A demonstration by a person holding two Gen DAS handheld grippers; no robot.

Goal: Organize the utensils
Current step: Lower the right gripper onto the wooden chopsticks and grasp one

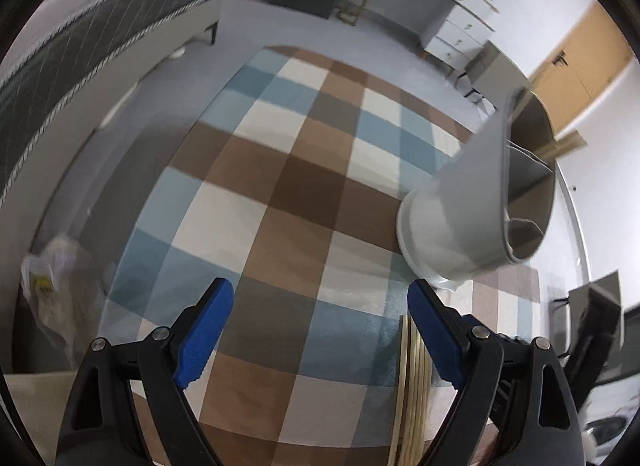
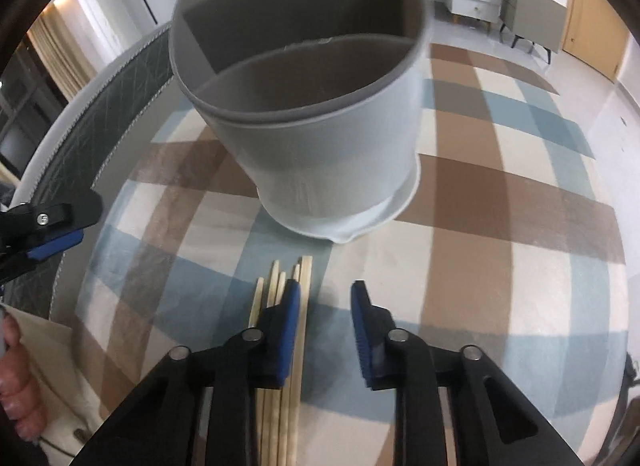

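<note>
Several bamboo chopsticks lie flat on the checked bench just before the grey divided holder, whose rear compartment holds more sticks, mostly under the right gripper's left finger, its half-closed jaws pinching nothing, while the left gripper hangs spread wide.

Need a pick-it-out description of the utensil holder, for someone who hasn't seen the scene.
Find the table with the blue, brown and cream checked cloth. On it stands the utensil holder, a pale grey round tub just beyond the loose wooden chopsticks lying flat on the cloth. Nothing else there stands upright: look for its darker grey inner dividers splitting it into compartments, a few sticks poking up at the far side.
</note>
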